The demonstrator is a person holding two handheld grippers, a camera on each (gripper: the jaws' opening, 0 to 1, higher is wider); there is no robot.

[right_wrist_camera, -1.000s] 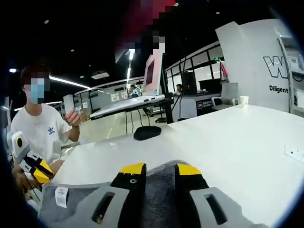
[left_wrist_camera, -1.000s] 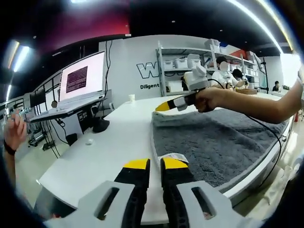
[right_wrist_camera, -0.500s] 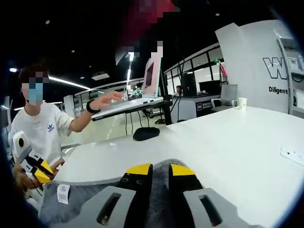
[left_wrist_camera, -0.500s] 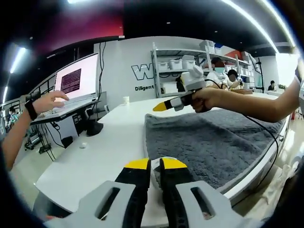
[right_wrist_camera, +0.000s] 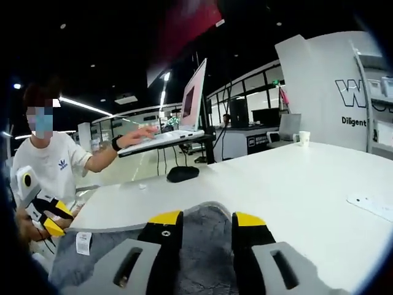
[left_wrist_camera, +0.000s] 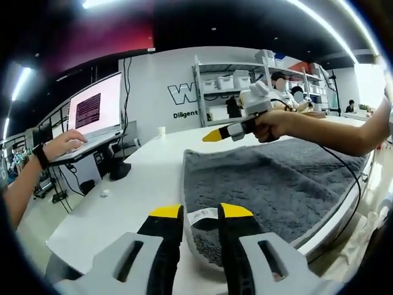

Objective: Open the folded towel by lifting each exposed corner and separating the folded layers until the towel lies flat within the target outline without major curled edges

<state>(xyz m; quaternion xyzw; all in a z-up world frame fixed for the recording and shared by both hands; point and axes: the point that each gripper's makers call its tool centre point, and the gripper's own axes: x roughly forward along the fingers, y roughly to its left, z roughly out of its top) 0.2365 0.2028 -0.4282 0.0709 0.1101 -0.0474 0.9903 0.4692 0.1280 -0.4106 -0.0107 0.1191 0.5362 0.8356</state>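
The grey towel (left_wrist_camera: 276, 178) lay spread on the white table (left_wrist_camera: 135, 190). The left gripper (left_wrist_camera: 201, 212) stood with jaws apart at its 6 o'clock corner, straddling the white label (left_wrist_camera: 201, 215). The right gripper (right_wrist_camera: 207, 219) hovered with jaws parted over the far corner.

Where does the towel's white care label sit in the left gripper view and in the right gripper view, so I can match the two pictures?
Left gripper view: the white label lies at the grey towel's near corner, in the gap between the left gripper's jaws.
Right gripper view: the label is at lower left, on the towel's far corner, beside the left gripper.
Shared landmark: the open laptop with a hand on its keyboard.
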